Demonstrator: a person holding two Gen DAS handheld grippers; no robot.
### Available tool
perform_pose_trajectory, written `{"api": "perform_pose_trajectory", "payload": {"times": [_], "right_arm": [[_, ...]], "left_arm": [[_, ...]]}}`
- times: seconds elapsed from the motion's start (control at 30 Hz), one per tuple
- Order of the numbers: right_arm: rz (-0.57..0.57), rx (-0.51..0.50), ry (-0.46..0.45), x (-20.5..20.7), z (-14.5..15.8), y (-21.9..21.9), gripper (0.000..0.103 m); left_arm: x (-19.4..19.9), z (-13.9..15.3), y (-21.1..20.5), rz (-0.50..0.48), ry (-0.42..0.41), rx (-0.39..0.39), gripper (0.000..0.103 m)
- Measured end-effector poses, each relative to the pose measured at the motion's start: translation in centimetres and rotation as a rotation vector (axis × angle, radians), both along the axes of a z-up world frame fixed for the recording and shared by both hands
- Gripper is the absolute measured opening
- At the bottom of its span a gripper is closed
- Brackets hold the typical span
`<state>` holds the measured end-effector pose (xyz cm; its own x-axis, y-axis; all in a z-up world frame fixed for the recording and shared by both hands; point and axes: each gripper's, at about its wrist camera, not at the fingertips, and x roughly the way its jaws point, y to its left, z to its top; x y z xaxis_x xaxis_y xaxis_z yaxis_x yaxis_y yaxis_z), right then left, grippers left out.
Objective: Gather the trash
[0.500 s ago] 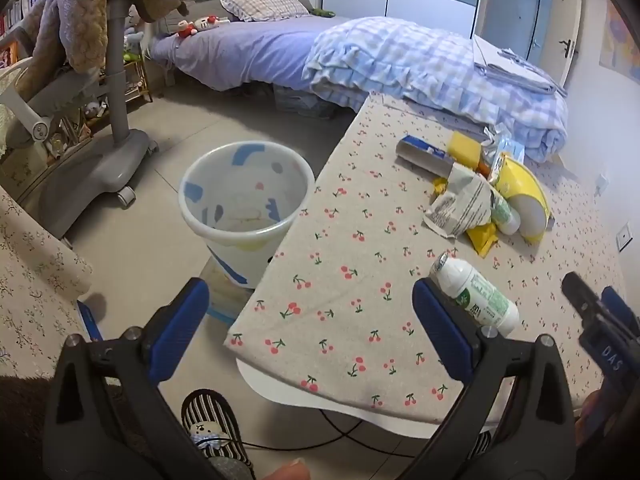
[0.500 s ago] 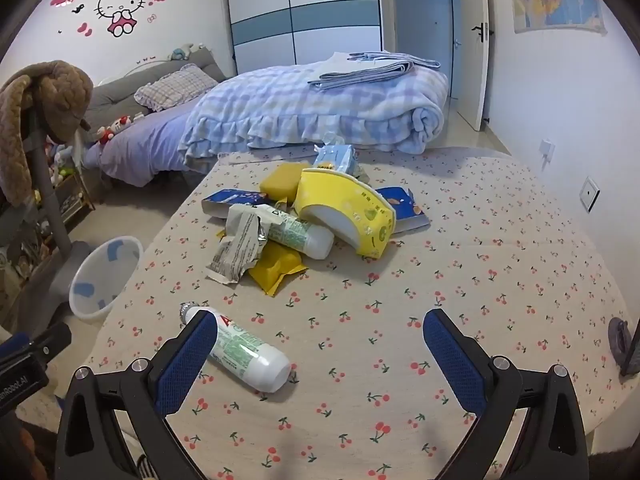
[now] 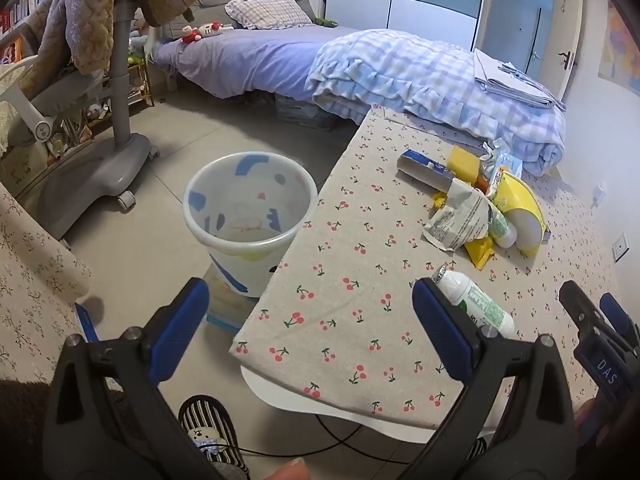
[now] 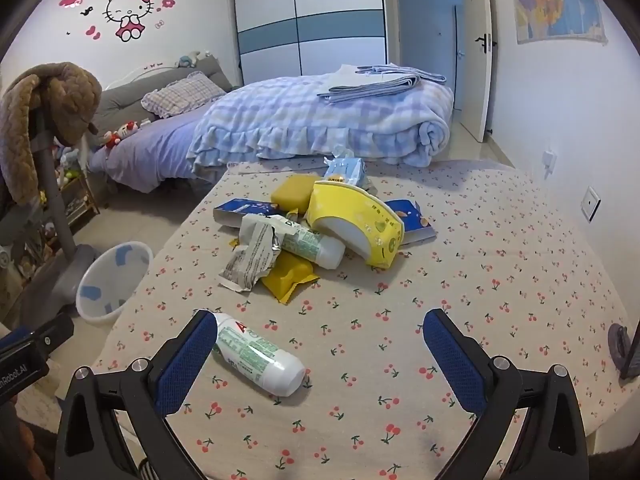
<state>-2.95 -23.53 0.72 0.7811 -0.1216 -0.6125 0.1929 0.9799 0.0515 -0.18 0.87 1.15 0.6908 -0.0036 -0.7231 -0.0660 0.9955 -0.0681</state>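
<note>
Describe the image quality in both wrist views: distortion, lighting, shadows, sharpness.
Left wrist view: strong fisheye bending, black corners; the table edge bows; soft even light, faint shadow under the bin; near trash sharp. Right wrist view: same barrel curve, door frame bent; light soft, weak shadows beside the bottle and trash pile; mild purple fringing at the rim.

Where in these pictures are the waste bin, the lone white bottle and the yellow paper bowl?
Waste bin (image 3: pixel 208 236): left wrist view, on its near rim.
Lone white bottle (image 4: pixel 256 354): right wrist view, on its green label.
Yellow paper bowl (image 4: pixel 356 210): right wrist view, on its outer wall.
</note>
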Motion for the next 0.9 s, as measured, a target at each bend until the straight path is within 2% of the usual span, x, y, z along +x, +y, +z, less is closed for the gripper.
{"api": "perform_pose_trajectory", "payload": {"times": [0.9], "right_arm": [[0.019,-0.002,0.019,0.10,-0.48,0.84,0.103]], "left_arm": [[-0.23,0.16,0.37,0.002,-0.011,0.004,0.101]]}}
